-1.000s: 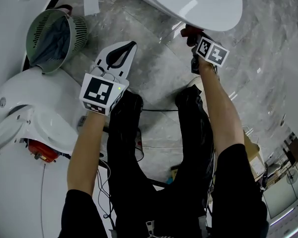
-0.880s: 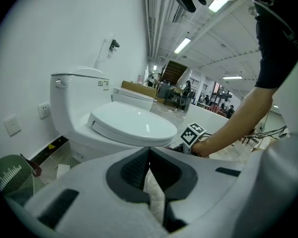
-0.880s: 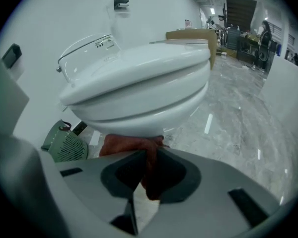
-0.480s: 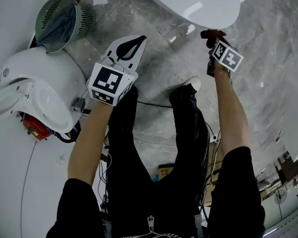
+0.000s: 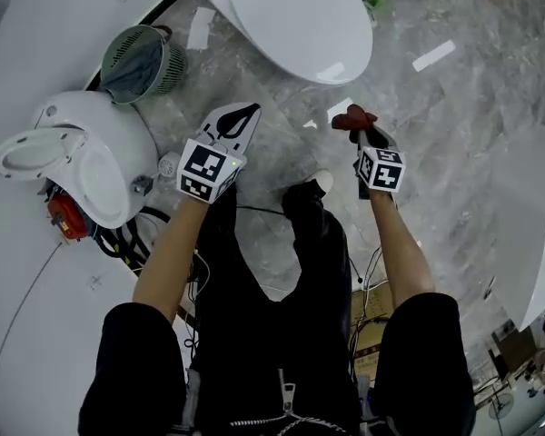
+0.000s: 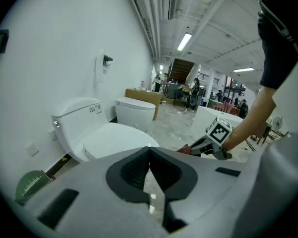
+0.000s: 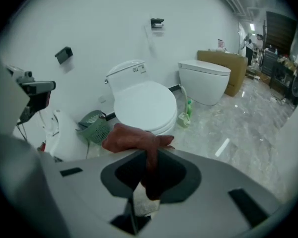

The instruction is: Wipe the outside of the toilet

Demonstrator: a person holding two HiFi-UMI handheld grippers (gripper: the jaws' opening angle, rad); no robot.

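Note:
The white toilet stands at the top of the head view with its lid down, some way ahead of both grippers. In the right gripper view the toilet sits against the wall past the jaws. My right gripper is shut on a dark red cloth, and the cloth bunches over the jaw tips of that gripper. My left gripper hangs above the floor with its jaws together and nothing in them. From the left gripper I see the toilet and the right gripper.
A green mesh basket stands left of the toilet by the wall. A white machine with a red part and cables is at the left. A green bottle and a second toilet are to the right. The floor is grey marble.
The view has drawn back from the toilet, which now looks smaller and farther. Both grippers are farther from it. The right gripper keeps hold of the red cloth.

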